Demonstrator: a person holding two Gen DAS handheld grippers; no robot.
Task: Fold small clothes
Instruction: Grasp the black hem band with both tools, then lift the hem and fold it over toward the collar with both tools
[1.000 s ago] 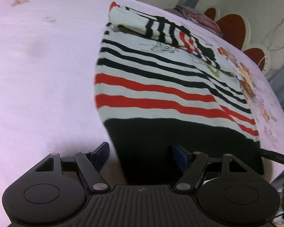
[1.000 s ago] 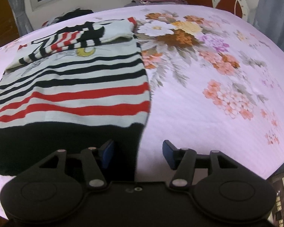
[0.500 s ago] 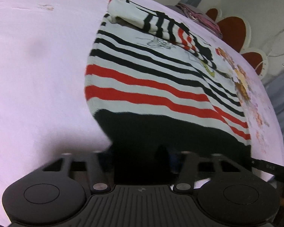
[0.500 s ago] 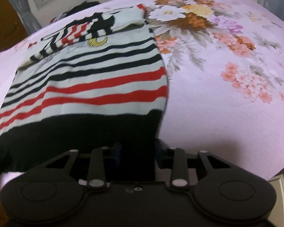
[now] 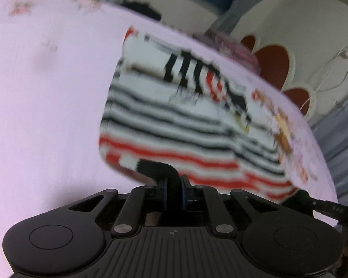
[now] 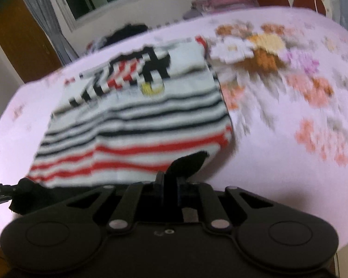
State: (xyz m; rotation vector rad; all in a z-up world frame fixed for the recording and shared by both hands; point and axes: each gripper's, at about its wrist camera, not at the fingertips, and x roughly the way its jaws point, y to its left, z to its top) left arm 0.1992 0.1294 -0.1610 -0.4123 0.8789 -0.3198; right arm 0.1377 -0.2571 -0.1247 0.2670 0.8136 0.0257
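Both of my tools are clamped on the same garment. My left hand-held gripper (image 5: 173, 193) has its jaws pinched together on the black hem (image 5: 156, 168) of the striped sweater (image 5: 174, 120), near that hem's nine o'clock corner in the left wrist view; the black cloth bunches up out of the pads and curls over toward ten o'clock. My right hand-held gripper (image 6: 170, 191) is likewise closed on the black hem (image 6: 188, 163) at the opposite corner, where a dark flap stands up toward one o'clock from between the pads.

From each grip the sweater runs away toward twelve o'clock: first the red stripes, then thinner black ones on white. Its hem end is raised off the bed where I hold it, while the far part lies flat. At the far end a folded sleeve (image 6: 127, 71) lies across the body, its stripes running crosswise to the rest.

Under it all is the bed, covered by a pale pink sheet (image 5: 46, 115) printed with a flower pattern (image 6: 262, 53) that spreads toward two o'clock in the right wrist view. At eight o'clock in that view, part of my left tool shows beside a lump of the black hem. Everything is blurred.
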